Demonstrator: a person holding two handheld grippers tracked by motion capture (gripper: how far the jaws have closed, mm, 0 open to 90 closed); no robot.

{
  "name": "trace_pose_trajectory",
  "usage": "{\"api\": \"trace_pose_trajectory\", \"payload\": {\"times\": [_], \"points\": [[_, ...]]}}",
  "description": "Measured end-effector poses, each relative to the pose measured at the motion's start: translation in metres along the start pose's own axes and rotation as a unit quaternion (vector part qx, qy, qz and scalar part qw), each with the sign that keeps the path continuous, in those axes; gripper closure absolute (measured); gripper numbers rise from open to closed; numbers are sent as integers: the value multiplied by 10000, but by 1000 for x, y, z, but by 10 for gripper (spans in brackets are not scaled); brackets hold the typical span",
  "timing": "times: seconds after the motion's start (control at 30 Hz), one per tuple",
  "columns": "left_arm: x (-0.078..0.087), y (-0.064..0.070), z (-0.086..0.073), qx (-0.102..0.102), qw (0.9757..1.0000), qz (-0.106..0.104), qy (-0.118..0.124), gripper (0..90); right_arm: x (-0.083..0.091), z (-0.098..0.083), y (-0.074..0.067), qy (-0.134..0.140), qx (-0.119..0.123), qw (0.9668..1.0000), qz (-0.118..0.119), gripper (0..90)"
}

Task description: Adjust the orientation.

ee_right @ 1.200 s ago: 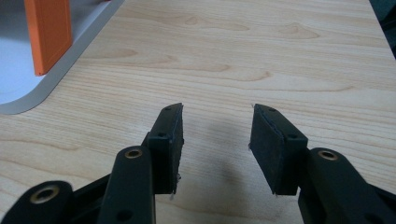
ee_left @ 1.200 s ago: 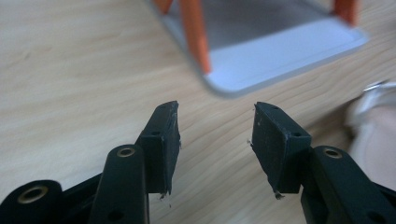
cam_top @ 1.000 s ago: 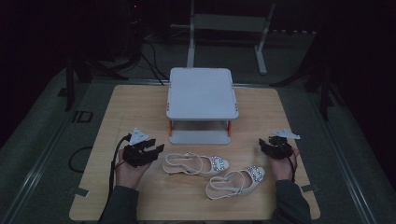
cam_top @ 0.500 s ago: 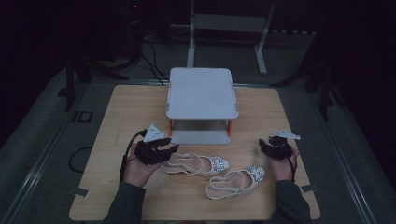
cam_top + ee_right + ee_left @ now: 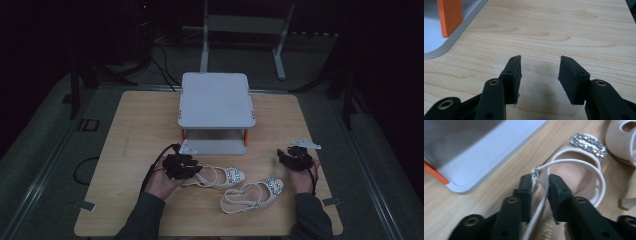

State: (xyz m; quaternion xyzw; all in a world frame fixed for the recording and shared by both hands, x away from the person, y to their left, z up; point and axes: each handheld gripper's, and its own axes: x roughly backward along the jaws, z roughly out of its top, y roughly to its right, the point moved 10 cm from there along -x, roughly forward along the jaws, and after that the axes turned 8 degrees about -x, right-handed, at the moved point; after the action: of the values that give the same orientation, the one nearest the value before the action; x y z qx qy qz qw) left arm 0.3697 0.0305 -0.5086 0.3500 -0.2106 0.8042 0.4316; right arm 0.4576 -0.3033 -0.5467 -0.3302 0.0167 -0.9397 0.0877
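On our wooden table [image 5: 125, 150] stands a grey two-tier shoe rack [image 5: 216, 100]; what we see of its lower shelf holds nothing. Two cream sandals lie before it. Our left gripper [image 5: 540, 186] has just been closing on the near sandal [image 5: 215, 176]'s thin heel strap [image 5: 574, 163], which sits between the jaws. That strap could slip out, or the shoe swing. Our right gripper [image 5: 539, 75] hovers half open, holding nothing, beside the other sandal [image 5: 252, 192].

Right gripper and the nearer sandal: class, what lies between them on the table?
Nothing: in the high view only bare wooden table separates the right gripper from the sandal; the right gripper view likewise shows plain wood ahead of its open jaws.
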Motion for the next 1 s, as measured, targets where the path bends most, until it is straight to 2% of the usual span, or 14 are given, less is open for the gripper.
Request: {"api": "trace_pose_trajectory", "payload": {"times": [0.1, 0.27, 0.33, 0.37, 0.53, 0.57, 0.67, 0.7, 0.77, 0.8, 0.83, 0.87, 0.93, 1.0], "points": [[1, 3, -1, -35, 10000, -2, 39, 862, 0, 0, 0, 6, -4, 10000, -10, 527], [7, 0, -6, 11, 10000, 96, 1, 873, 1, 1, 3, 20, -49, 10000, -14, 528], [17, -5, -16, 152, 9997, 196, -18, 873, 1, 1, 4, 19, -60, 10000, -20, 529], [17, -5, -16, 152, 9997, 196, -18, 873, 1, 1, 4, 19, -60, 10000, -20, 529], [43, -17, -47, 597, 9973, 423, -41, 872, 1, 1, 3, 21, -56, 10000, -26, 531], [43, -17, -47, 597, 9973, 423, -41, 871, 1, 1, 3, 21, -56, 10000, -26, 531], [56, -18, -65, 731, 9961, 493, -74, 865, 0, 0, 3, 15, -51, 10000, -21, 531], [65, -18, -76, 815, 9950, 570, -97, 864, 0, 0, 3, 14, -54, 10000, -21, 531], [69, -19, -80, 862, 9944, 610, -80, 833, 0, 0, 3, 15, -64, 10000, -28, 532], [73, -20, -83, 922, 9937, 637, -49, 781, 0, 0, 3, 14, -68, 10000, -26, 532], [76, -22, -84, 951, 9930, 696, 20, 781, 0, 0, 3, 14, -68, 10000, -26, 532], [80, -26, -84, 993, 9922, 752, 87, 734, 0, 0, 2, 10, -60, 10000, -22, 532], [88, -33, -74, 1035, 9905, 860, 283, 637, 0, 0, 1, 12, -38, 10000, -26, 532], [89, -34, -69, 982, 9907, 878, 329, 624, 0, 0, 1, 23, -30, 10000, -26, 532]]}}
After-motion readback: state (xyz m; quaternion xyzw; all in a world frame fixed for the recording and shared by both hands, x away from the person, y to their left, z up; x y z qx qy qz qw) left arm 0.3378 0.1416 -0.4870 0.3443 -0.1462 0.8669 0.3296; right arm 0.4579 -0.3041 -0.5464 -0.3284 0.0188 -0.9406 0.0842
